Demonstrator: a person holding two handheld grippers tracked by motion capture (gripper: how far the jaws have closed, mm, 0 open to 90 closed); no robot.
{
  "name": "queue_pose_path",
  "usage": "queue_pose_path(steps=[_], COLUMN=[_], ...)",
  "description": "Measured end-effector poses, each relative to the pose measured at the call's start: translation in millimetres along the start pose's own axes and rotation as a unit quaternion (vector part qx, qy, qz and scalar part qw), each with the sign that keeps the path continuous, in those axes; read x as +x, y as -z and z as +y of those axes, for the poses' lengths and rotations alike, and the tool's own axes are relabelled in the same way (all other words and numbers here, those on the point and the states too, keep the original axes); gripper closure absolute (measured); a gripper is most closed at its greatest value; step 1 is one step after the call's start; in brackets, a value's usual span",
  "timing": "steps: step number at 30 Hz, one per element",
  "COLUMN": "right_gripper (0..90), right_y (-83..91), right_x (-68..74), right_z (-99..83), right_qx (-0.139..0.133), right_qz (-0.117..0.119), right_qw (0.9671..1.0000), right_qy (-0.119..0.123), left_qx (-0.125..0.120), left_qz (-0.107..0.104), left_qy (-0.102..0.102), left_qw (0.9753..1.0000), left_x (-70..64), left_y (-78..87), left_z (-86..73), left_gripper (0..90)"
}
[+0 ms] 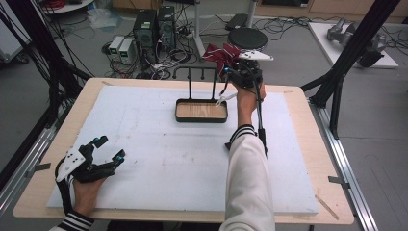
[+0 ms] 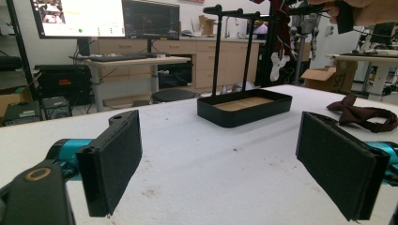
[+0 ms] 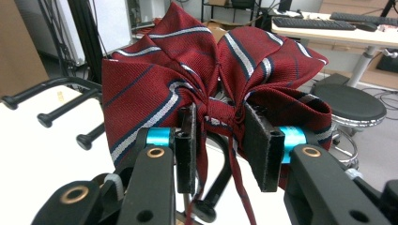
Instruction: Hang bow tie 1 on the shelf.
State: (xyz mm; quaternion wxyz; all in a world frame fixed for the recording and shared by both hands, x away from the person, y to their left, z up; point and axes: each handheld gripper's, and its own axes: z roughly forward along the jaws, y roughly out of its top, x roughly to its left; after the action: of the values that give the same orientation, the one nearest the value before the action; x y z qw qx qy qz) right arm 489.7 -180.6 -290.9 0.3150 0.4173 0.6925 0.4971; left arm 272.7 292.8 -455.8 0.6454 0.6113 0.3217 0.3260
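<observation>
On the table (image 1: 57, 144), your rack (image 1: 201, 103) stands at twelve o'clock. Your right gripper (image 1: 230, 69) pinches the red bow tie (image 3: 211, 79) by its knot above it, wings spread sideways. Your left gripper (image 1: 107, 150) rests released at eight o'clock.

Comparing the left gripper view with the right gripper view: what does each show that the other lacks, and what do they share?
Left gripper view alone: the left gripper with jaws wide apart and nothing between them, the black tray with its wooden floor, and a dark brown bow tie lying on the white table.

Right gripper view alone: the right gripper clamped on the knot of a red striped bow tie.

Both: the black rack with its knobbed pegs.
</observation>
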Motion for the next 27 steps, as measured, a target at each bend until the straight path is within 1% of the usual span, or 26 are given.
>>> queue_pose_path(steps=[1, 2, 7, 12, 15, 17, 20, 23, 25, 27], right_gripper=[67.1, 67.1, 67.0, 66.9, 66.9, 66.8, 66.8, 66.7, 66.7, 66.7], right_y=[0.1, 0.1, 2.8, 9.3, 13.9, 17.7, 22.0, 25.3, 27.0, 28.8], right_x=[-2.5, -4.0, -13.4, -21.9, -27.7, -31.1, -37.6, -42.4, -45.0, -48.4], right_z=[-0.6, -1.1, -3.8, -6.7, -7.4, -8.2, -10.1, -12.6, -14.7, -16.3], right_qx=[0.0, 0.002, 0.016, 0.031, 0.04, 0.051, 0.066, 0.082, 0.093, 0.097], right_qz=[-0.001, -0.002, -0.012, -0.026, -0.037, -0.043, -0.054, -0.062, -0.066, -0.069], right_qw=[1.0, 1.0, 0.9998, 0.9991, 0.9985, 0.9978, 0.9963, 0.9946, 0.9934, 0.9928], right_qy=[-0.006, -0.007, -0.005, -0.006, 0.001, -0.001, 0.011, 0.014, 0.013, 0.012], left_qx=[0.0, 0.001, 0.003, 0.001, 0.002, 0.002, 0.002, 0.002, 0.002, 0.002], left_qz=[0.0, 0.0, -0.001, 0.0, 0.0, 0.0, 0.0, 0.0, 0.0, 0.0], left_qy=[-0.001, -0.001, 0.0, -0.001, -0.001, 0.0, -0.001, -0.001, -0.001, -0.002], left_qw=[1.0, 1.0, 1.0, 1.0, 1.0, 1.0, 1.0, 1.0, 1.0, 1.0], left_x=[0.1, 0.2, 0.3, 0.0, 0.1, -0.1, -0.1, 0.1, 0.1, 0.2], left_y=[0.1, 0.2, 0.2, 0.1, 0.3, 0.2, 0.3, 0.3, 0.3, 0.4], left_z=[0.0, 0.0, 0.2, 0.0, 0.1, 0.1, 0.1, 0.0, 0.1, 0.1], left_gripper=[15.2, 15.2, 15.2, 15.2, 15.2, 15.2, 15.2, 15.2, 15.2, 15.2])
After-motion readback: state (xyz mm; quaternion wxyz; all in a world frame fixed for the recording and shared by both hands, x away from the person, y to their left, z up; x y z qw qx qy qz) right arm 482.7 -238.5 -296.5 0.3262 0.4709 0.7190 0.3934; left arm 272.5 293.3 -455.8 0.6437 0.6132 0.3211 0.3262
